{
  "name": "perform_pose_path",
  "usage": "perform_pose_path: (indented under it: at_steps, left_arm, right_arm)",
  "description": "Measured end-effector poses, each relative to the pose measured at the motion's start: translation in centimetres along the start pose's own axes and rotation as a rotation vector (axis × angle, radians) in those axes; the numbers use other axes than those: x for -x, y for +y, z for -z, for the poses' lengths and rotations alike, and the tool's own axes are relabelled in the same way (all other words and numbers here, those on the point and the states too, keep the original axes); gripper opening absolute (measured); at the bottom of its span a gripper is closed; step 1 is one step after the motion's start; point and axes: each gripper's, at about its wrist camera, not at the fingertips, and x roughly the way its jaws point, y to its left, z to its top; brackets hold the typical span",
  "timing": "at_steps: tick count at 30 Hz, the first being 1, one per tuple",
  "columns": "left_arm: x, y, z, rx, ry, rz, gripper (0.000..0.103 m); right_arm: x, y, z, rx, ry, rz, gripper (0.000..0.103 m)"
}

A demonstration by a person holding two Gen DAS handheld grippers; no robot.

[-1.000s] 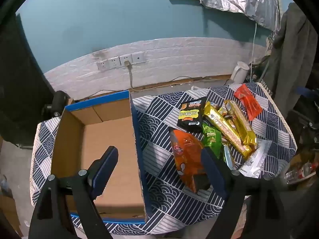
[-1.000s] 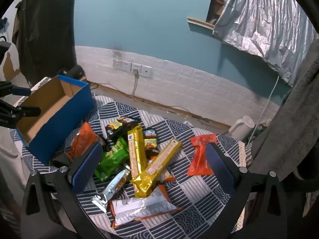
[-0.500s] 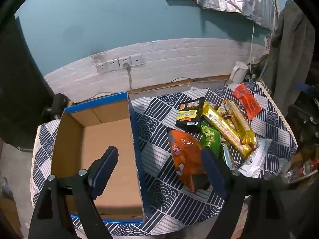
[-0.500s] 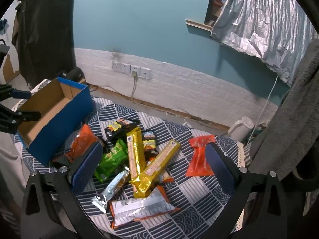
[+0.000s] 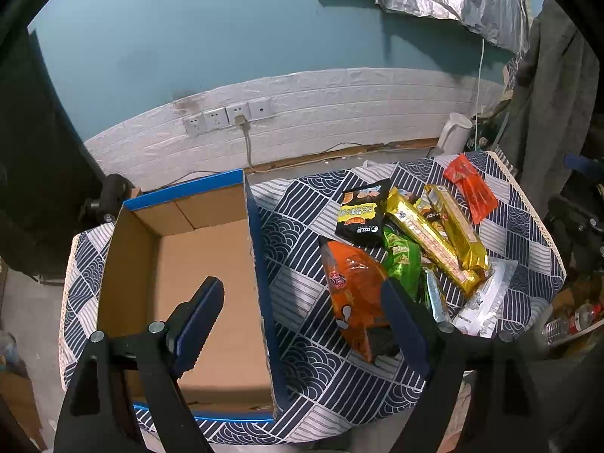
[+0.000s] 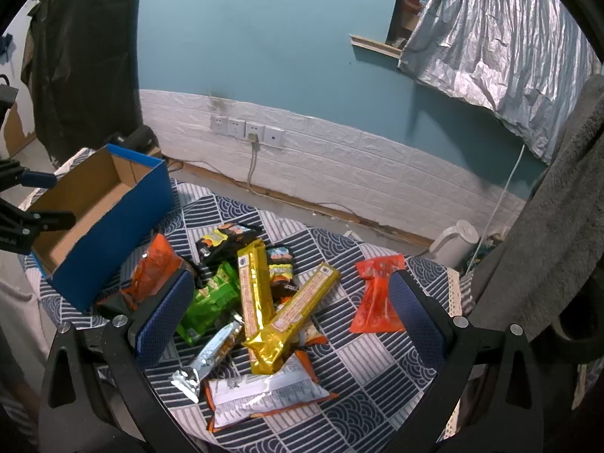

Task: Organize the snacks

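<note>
Print on snacks [image 6: 256, 302] (unreadable).

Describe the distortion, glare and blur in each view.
Left wrist view: fisheye bows the white brick wall strip; black vignette corners; sharp. Right wrist view: same bowing; glare on the gold foil snack bars and crinkled silver foil curtain; no blur.

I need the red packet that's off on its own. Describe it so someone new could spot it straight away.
Start at the blue cardboard box on the patterned tablecloth, then cross the heap of snacks beside it. Past the two gold bars, toward the white kettle, the red packet lies flat and alone, touching no other snack.
</note>
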Motion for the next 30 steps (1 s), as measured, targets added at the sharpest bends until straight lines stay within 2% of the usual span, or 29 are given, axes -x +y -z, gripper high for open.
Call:
perform_pose_path:
  at_steps: [30]
  left_arm:
    - [0.04, 0.06, 0.29, -0.001, 0.004, 0.001, 0.086]
  right_arm:
    - [0.16, -0.25, 0.12, -0.003, -0.006, 0.004, 0.101]
